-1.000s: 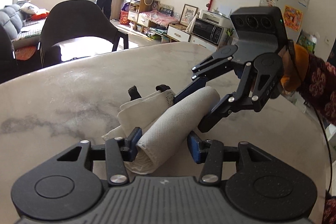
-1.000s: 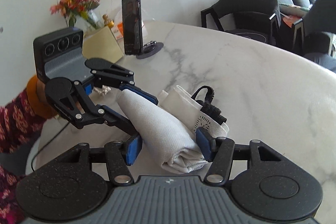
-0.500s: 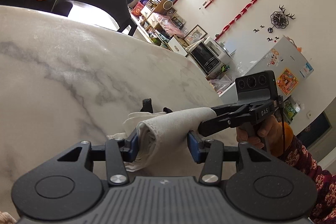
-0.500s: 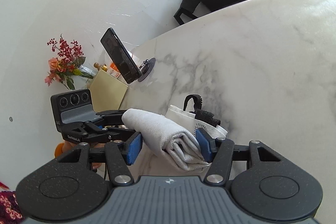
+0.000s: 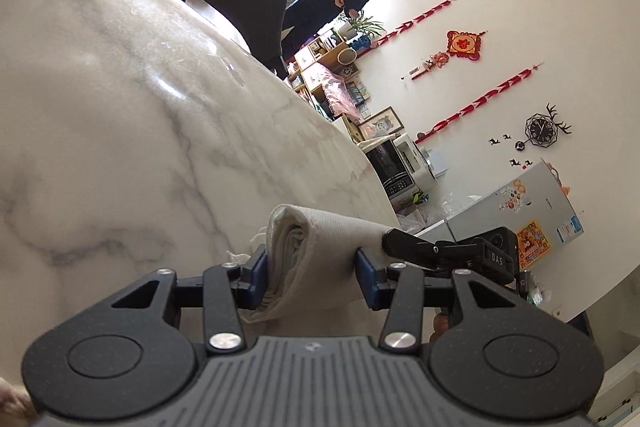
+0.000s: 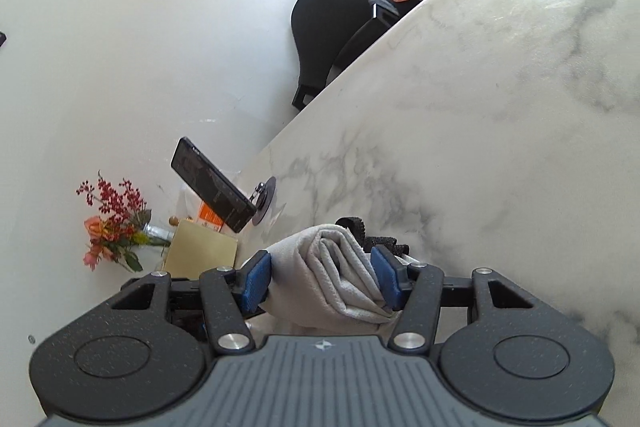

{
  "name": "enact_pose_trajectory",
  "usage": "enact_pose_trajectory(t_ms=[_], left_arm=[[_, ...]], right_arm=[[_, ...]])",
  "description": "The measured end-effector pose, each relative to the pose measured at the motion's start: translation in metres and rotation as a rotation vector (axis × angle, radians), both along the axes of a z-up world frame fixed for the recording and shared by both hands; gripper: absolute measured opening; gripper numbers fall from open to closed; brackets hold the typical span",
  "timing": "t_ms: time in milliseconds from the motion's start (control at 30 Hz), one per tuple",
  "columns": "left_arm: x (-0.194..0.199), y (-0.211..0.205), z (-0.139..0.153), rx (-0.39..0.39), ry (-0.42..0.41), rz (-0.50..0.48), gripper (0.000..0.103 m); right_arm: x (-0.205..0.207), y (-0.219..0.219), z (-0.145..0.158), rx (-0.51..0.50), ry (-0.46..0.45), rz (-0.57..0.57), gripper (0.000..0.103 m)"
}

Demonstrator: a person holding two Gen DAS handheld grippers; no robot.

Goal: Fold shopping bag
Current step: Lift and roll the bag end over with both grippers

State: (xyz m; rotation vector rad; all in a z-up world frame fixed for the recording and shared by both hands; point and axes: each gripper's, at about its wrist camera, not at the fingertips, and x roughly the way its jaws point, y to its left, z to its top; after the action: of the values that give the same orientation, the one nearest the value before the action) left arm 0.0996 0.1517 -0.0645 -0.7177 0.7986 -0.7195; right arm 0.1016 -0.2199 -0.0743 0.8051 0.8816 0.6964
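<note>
While both tools clamp rolled bag [image 5: 308,251], left tool [image 5: 312,273] closing, only right view shows phone [image 6: 212,197].

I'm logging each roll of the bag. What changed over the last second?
Both hand-held grippers, left and right, rolled together and sank, turning the rolled bag over towards the table; the loose flap beside it is nearly wound in. Left jaws are closing. Unchanged: each gripper still has one end of the roll between its pads.
</note>
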Motion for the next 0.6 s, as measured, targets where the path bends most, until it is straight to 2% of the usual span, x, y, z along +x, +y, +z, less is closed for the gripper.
enact_pose_trajectory(t_ms=[200, 333, 600], left_arm=[[-0.012, -0.009, 0.004, 0.059, -0.056, 0.081, 0.043], [-0.021, -0.017, 0.006, 0.109, -0.103, 0.12, 0.043], [-0.035, -0.027, 0.011, 0.184, -0.167, 0.127, 0.044]], right_arm=[[-0.021, 0.013, -0.001, -0.061, -0.079, -0.148, 0.057], [-0.034, 0.027, 0.0, -0.161, -0.156, -0.228, 0.063], [-0.045, 0.04, -0.004, -0.235, -0.23, -0.288, 0.063]])
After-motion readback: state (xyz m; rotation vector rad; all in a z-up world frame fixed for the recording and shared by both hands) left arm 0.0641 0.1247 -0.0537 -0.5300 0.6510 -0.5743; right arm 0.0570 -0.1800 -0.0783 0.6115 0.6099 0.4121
